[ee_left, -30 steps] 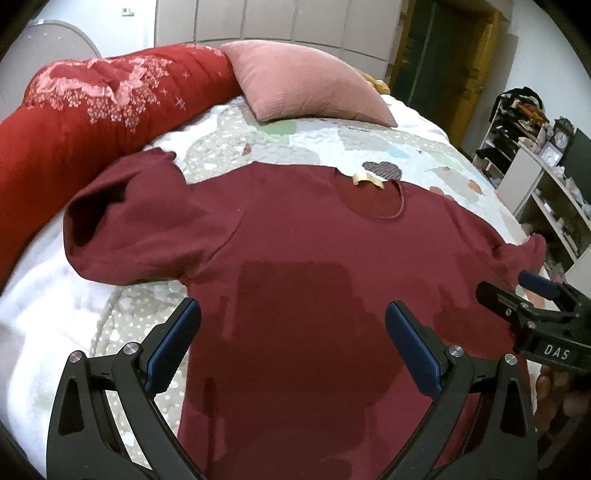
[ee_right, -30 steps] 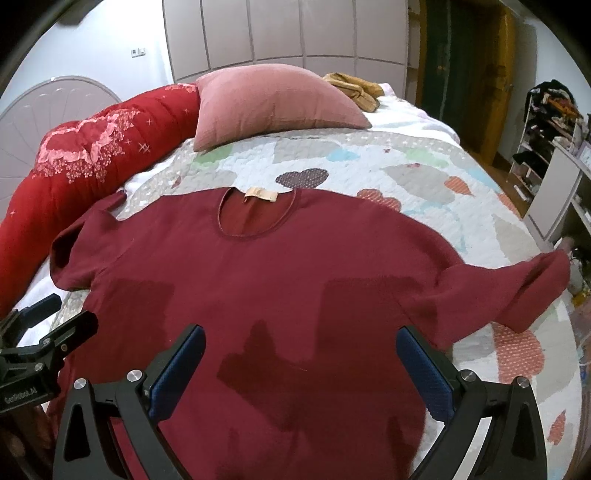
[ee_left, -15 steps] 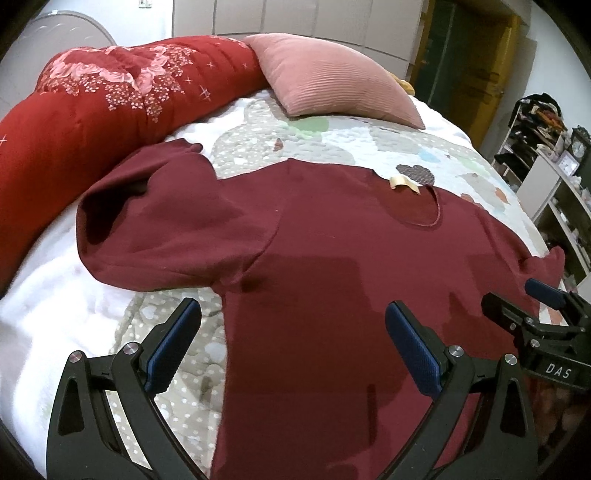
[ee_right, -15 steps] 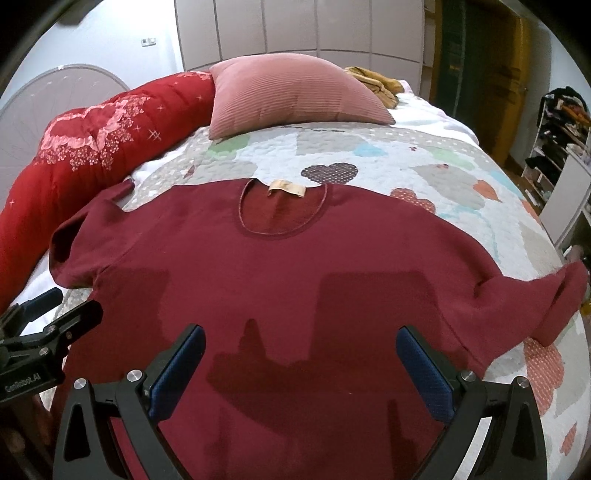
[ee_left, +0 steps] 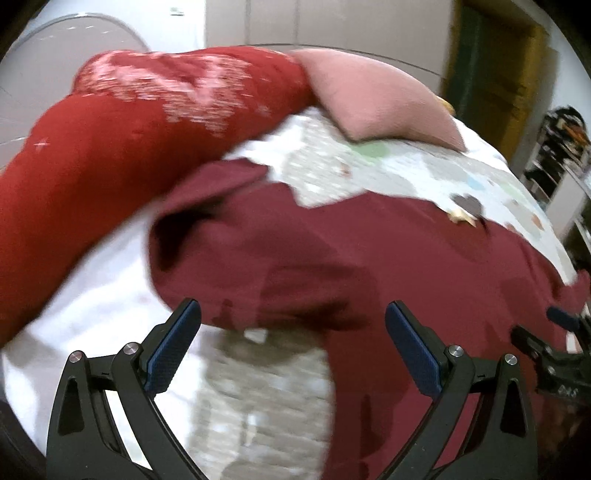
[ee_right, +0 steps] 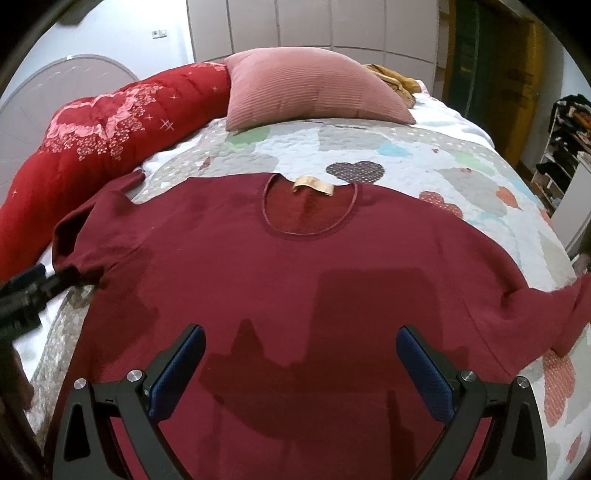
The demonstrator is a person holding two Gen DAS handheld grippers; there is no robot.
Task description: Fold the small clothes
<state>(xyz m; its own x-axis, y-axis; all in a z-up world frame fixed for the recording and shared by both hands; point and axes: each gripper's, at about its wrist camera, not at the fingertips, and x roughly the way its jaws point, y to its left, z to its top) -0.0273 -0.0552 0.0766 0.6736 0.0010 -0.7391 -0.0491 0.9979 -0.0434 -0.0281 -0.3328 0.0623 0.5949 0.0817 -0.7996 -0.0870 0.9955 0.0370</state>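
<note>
Left wrist view is smearing with motion blur; right wrist view is reading sharp. The left view alone is showing the shirt's [ee_left: 369,258] left sleeve [ee_left: 207,251] bunched and folded over, open cuff gaping dark, lying past the quilt edge on white sheet [ee_left: 92,302]. The right view alone is showing the whole shirt [ee_right: 295,280]: maroon knit lying flat, front up, round neckline with a tan label [ee_right: 314,184], right sleeve [ee_right: 546,306] trailing toward the quilt's right edge.

Left gripper [ee_left: 293,343] is hovering just short of the left sleeve, blue ribbed pads spread wide, gripping nothing. Right gripper [ee_right: 301,369] is hovering over the shirt's lower front, pads also spread wide, nothing between them. Each is showing as a blurred black tip in the other's view.

From the shirt: red quilted bolster [ee_right: 110,129] with pale floral print curving along the left, pink ribbed pillow [ee_right: 314,92] beyond the collar, mustard cloth [ee_right: 395,79] behind that. Quilt [ee_right: 424,155] is grey-white patchwork with hearts. Pale wardrobe panels [ee_right: 314,22] are sitting behind the bed, cluttered shelves [ee_right: 565,140] far right.
</note>
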